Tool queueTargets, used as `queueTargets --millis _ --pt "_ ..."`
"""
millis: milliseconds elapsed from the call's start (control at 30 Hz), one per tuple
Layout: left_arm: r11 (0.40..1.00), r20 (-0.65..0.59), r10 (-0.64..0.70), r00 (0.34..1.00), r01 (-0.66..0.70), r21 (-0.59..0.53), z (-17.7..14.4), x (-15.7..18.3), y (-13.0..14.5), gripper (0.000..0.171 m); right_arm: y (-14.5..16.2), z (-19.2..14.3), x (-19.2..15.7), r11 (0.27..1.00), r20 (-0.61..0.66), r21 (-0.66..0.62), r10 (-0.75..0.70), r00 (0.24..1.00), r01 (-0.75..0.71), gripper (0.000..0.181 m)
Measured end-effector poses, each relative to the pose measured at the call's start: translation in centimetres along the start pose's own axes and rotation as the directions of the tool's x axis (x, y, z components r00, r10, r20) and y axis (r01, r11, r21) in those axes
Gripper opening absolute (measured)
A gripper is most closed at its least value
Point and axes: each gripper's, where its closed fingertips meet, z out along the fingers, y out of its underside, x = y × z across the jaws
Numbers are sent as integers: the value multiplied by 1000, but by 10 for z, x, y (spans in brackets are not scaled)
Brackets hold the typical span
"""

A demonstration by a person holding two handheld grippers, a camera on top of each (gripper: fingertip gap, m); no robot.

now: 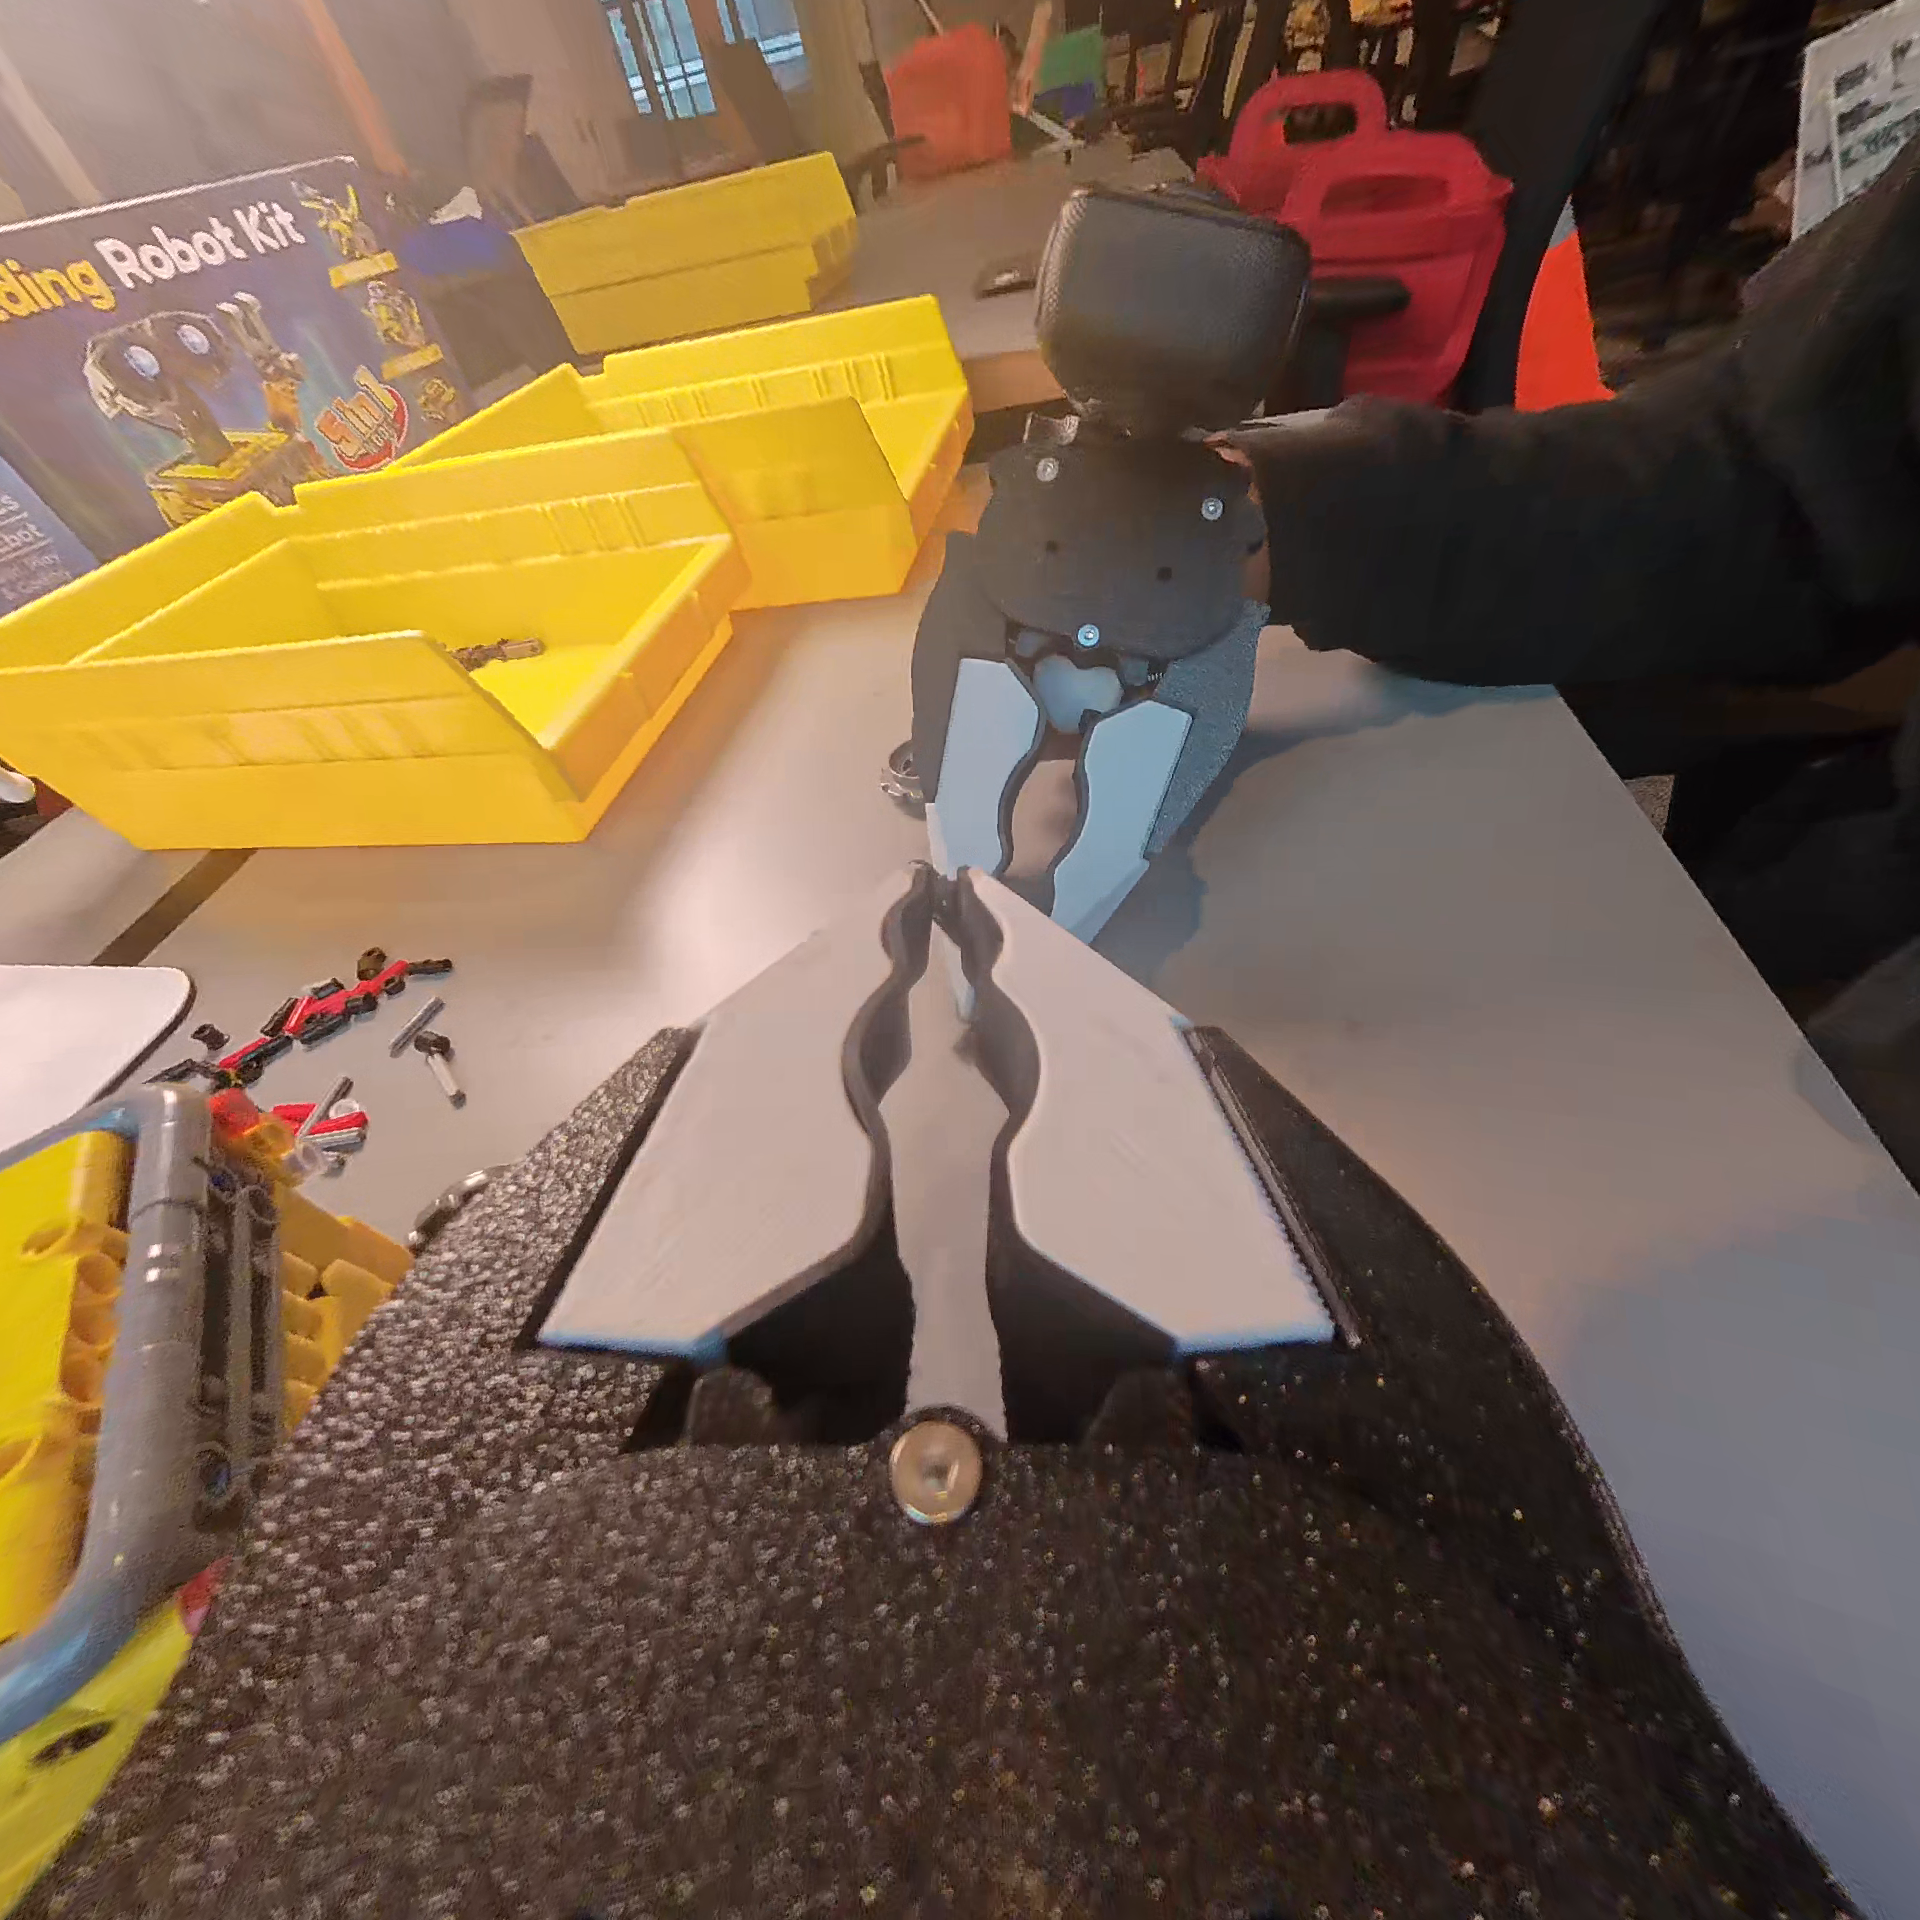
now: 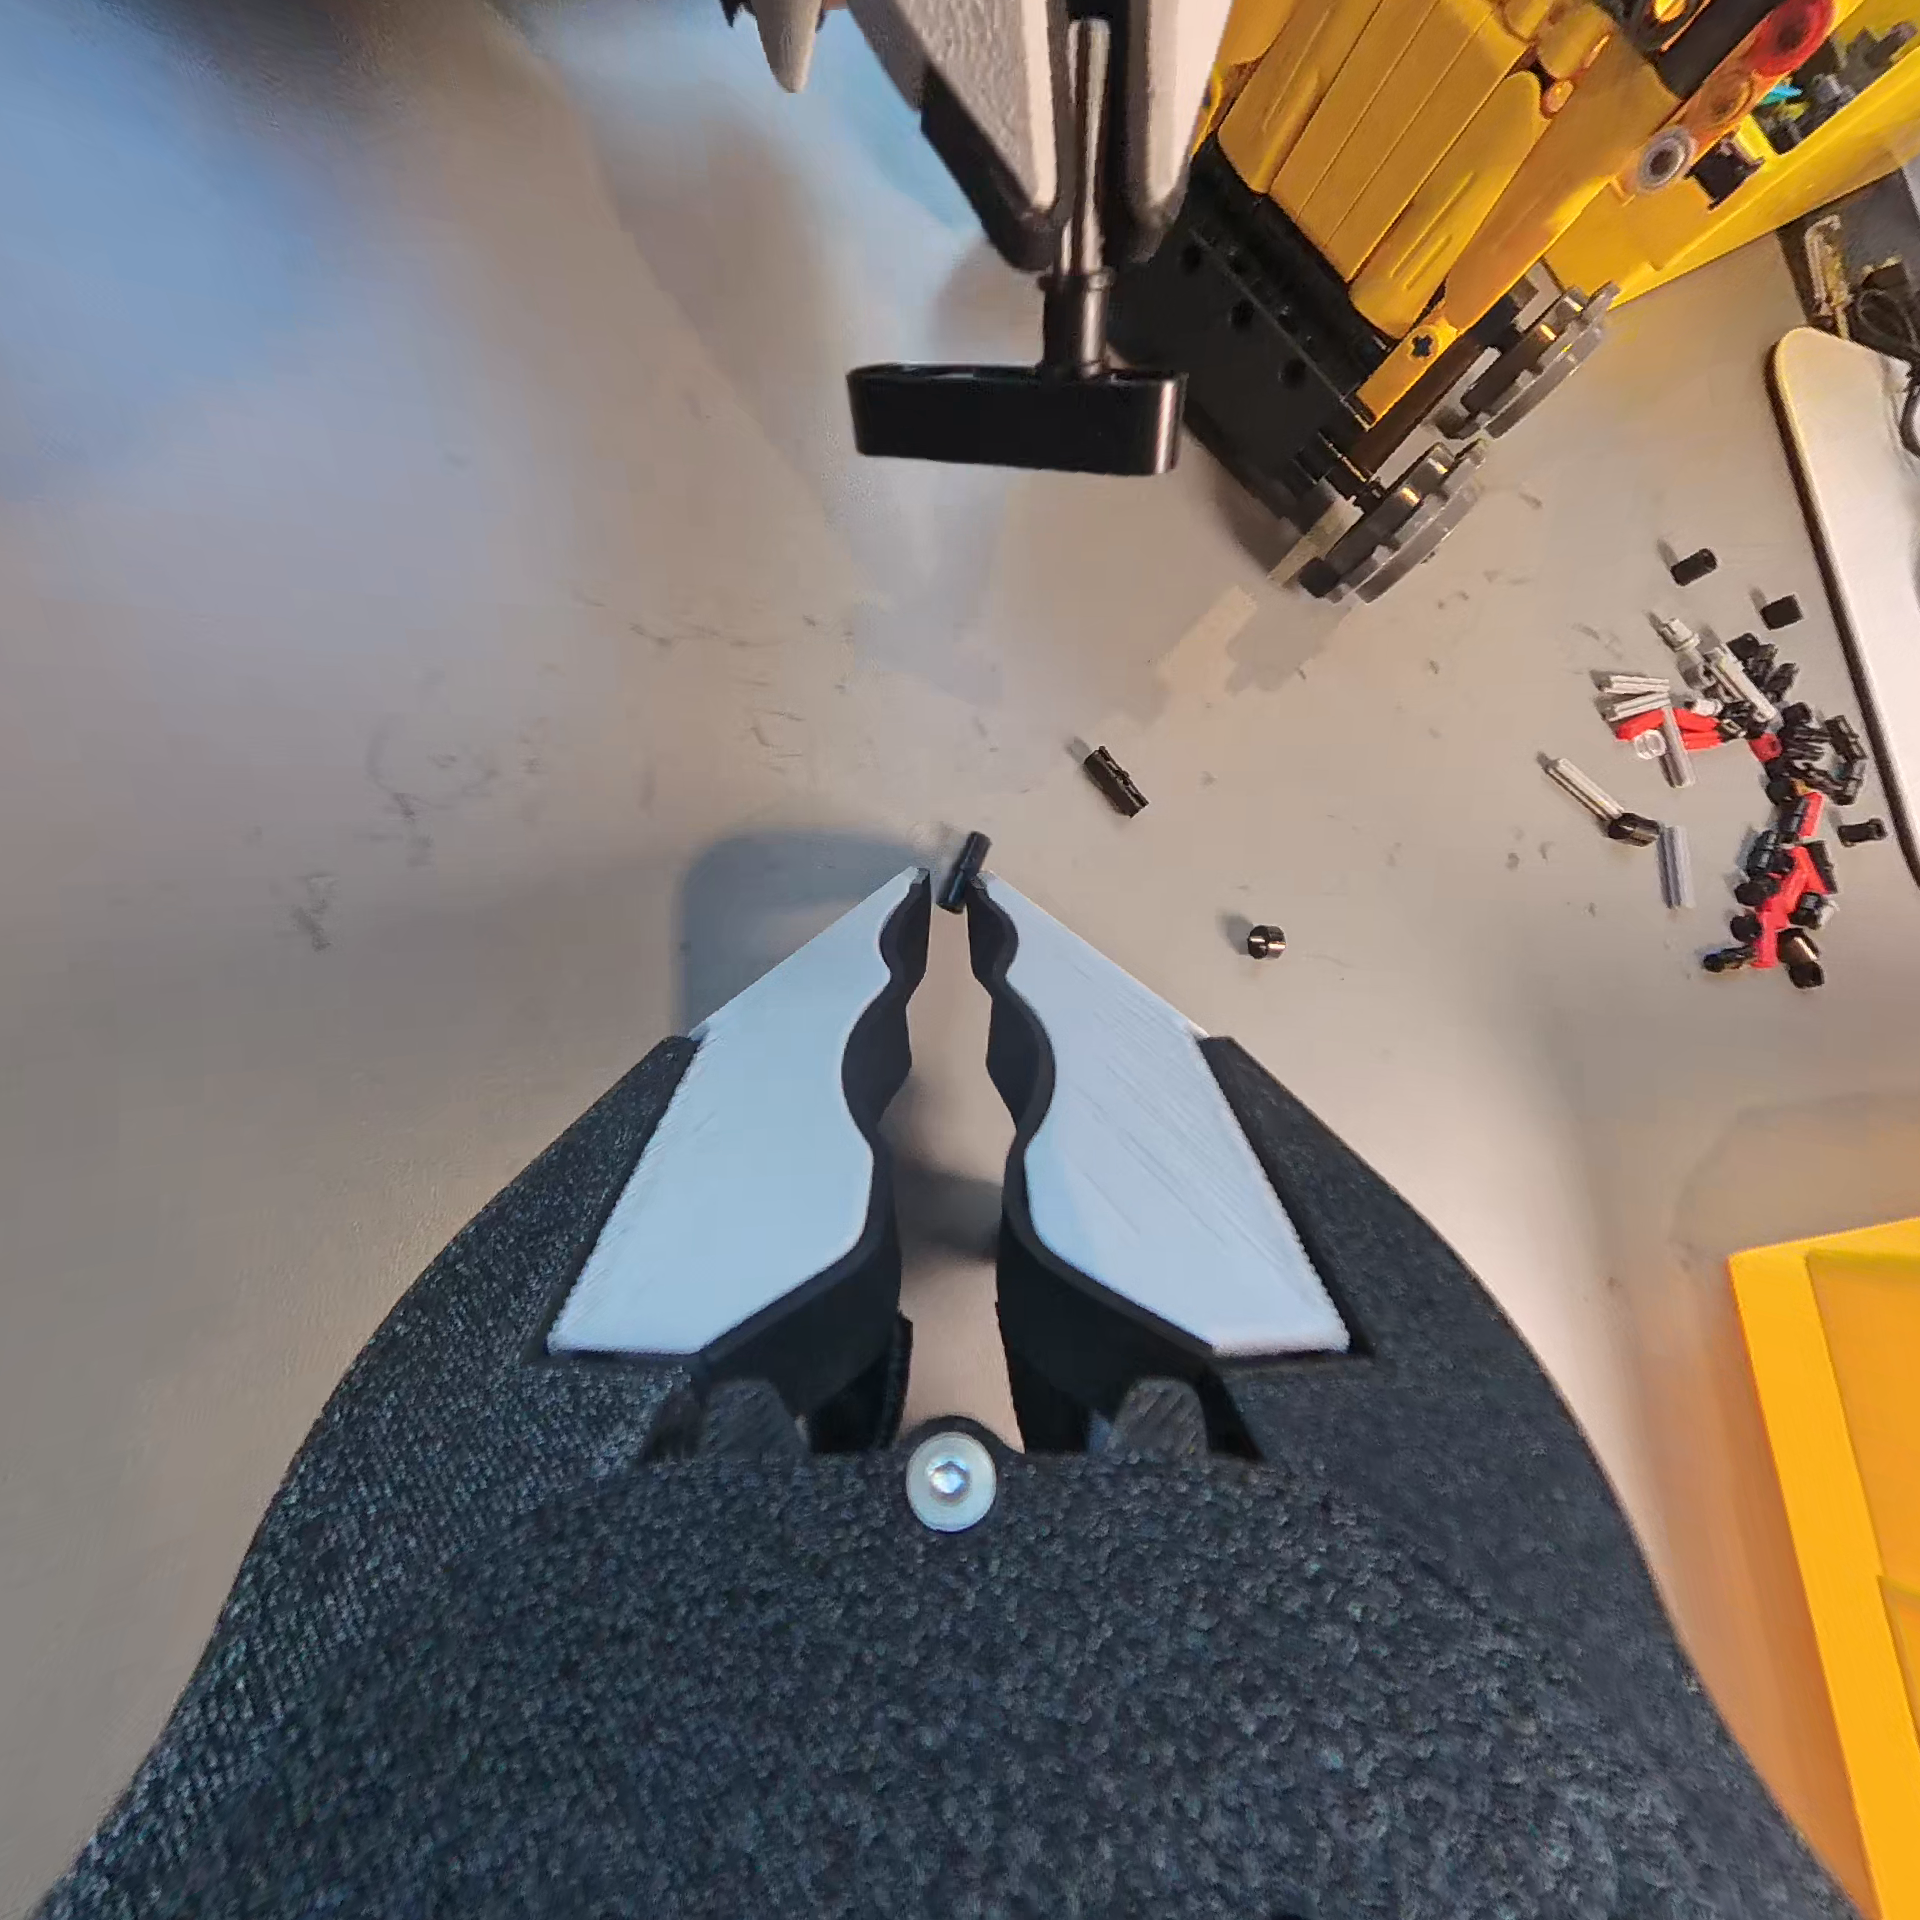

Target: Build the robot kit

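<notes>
My right gripper (image 2: pixel 949 883) is pinching a small black pin (image 2: pixel 961 871) at the very tips, jaws nearly pressed together around it, and I'm hovering it over the grey table (image 2: pixel 468 623). Ahead, my left gripper (image 2: pixel 1081 135) is clamping a grey axle (image 2: pixel 1086 187) that ends in a flat black crosspiece (image 2: pixel 1018 424); from the left wrist view those jaws are closed to a narrow slit at the tip (image 1: pixel 940 888), and the axle itself is hard to make out there. Just beside that axle I'm seeing the yellow and black brick model (image 2: pixel 1382 208). A loose black connector (image 2: pixel 1115 779) and a little black bushing (image 2: pixel 1264 938) are lying near my right tips. Farther right, a scatter of red, black and grey small parts (image 2: pixel 1756 790). Yellow bins (image 1: pixel 395 665) are standing across the table.
</notes>
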Motion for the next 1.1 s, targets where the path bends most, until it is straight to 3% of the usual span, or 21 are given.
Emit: queueTargets --millis 167,233,300,367,433,500,567,667,767,867,967,1100 --pt "1000 2 -8 1000 8 10 -1 1 -2 2 0 -3 4 999 1 5 31 1000 -31 17" --pt "998 1 -41 999 41 54 -3 -1 -8 2 -19 -14 6 988 18 133 80 997 -81 18" --pt "986 -15 -98 995 99 135 -8 -3 -21 2 -57 -34 5 913 124 349 181 976 -213 20" --pt "961 -44 -152 987 158 228 -13 -6 -34 2 -87 -48 8 785 256 491 285 924 -379 24" --pt "932 -93 -192 977 211 294 -18 -6 -44 2 -103 -53 13 671 355 550 351 866 -497 27" --pt "919 -107 -209 972 233 319 -22 -8 -46 2 -112 -58 18 580 411 594 377 830 -557 15" --pt "913 -120 -214 969 242 327 -26 -8 -46 2 -116 -65 20 535 452 610 370 812 -584 8" --pt "934 -155 -216 964 250 256 -23 -3 -36 2 -113 -69 19 601 396 613 329 857 -514 7" --pt "972 -162 -203 966 219 84 -13 3 -11 5 -98 -58 14 770 274 513 272 923 -379 7" --pt "975 -207 -222 953 222 -22 -8 14 3 24 -78 -43 7 902 180 350 198 964 -251 7" --pt "980 -205 -179 962 156 -123 -2 21 21 20 -65 -28 -6 956 178 231 140 974 -180 7" --pt "962 -190 -100 977 46 -270 4 28 49 9 -55 -11 -19 973 213 153 138 967 -172 7"
